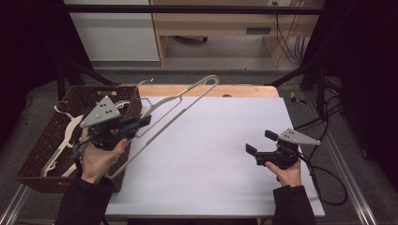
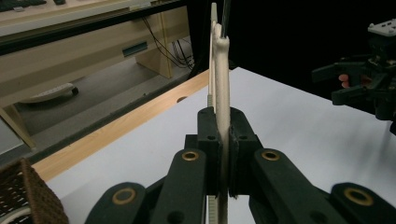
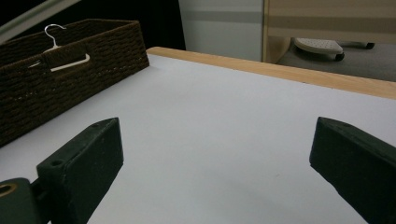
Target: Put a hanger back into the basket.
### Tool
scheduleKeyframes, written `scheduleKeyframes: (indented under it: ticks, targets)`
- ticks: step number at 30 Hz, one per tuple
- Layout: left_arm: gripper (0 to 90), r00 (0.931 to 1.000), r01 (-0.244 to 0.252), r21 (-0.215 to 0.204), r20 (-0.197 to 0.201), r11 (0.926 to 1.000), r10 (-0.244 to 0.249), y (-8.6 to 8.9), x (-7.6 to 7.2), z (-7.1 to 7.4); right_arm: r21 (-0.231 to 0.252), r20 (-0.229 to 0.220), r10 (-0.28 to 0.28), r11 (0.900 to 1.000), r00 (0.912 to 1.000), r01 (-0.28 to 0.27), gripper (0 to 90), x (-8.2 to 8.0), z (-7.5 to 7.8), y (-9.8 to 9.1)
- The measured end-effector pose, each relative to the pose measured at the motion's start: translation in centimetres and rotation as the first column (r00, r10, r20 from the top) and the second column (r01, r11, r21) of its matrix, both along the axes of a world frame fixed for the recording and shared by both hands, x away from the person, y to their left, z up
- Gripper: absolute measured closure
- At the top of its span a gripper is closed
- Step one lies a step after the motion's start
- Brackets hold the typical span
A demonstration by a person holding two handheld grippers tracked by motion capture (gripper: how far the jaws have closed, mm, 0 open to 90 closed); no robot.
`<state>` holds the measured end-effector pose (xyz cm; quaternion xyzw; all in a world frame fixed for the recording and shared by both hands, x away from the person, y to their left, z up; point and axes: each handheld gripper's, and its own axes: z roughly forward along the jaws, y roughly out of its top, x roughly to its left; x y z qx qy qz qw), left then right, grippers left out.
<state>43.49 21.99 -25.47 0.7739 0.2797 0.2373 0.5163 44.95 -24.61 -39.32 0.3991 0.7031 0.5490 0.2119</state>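
Held hanger: a cream plastic clothes hanger [image 1: 180,105] is lifted off the table, slanting up from the near left toward the far middle, its long bar reaching down beside the basket.
Left gripper: the left gripper [image 1: 141,123] has its jaws closed tight on one arm of the hanger; in the left gripper view the hanger [image 2: 221,93] stands edge-on between the two black jaws, pinched on both sides.
Left hand: the left hand [image 1: 96,157] grasps the gripper from below, just over the basket's right edge.
Basket: a dark woven basket [image 1: 37,154] sits at the table's left edge, with more pale hangers [image 1: 61,143] lying inside; from the right gripper view a wire hook [image 3: 53,30] pokes above its rim [image 3: 93,23].
Right gripper: the right gripper [image 1: 261,142] hovers near the table's right side, jaws spread wide, nothing between them.
Table: a white sheet [image 1: 211,154] covers the top, with a wooden edge [image 1: 244,90] showing along the far side.
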Motion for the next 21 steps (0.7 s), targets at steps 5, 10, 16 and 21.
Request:
scheduleKeyframes:
  ticks: [5, 10, 16, 21]
  targets:
    - [85.9, 0.9998, -0.013, -0.011, -0.013, 0.9999, 0.012, 2.2, 1.2, 1.0, -0.005, -0.008, -0.004, 1.0, 1.0, 0.004, 2.9, 0.1, -0.1, 0.1]
    - [85.9, 0.999, -0.038, 0.006, -0.021, 0.9993, 0.038, 4.9, 2.1, 1.6, -0.005, -0.009, -0.003, 1.0, 0.9999, 0.003, 2.9, 0.1, -0.2, 0.0]
    - [86.0, 0.9969, -0.075, -0.003, -0.021, 0.9971, 0.075, 8.2, 2.8, 2.3, -0.007, -0.016, -0.001, 1.0, 0.9999, 0.001, 2.6, -0.1, -0.1, -0.1]
    - [85.9, 0.9949, -0.096, -0.005, -0.032, 0.9953, 0.096, 10.9, 3.7, 2.0, -0.011, -0.019, -0.005, 0.9999, 0.9998, 0.005, 2.4, -0.1, -0.2, 0.0]
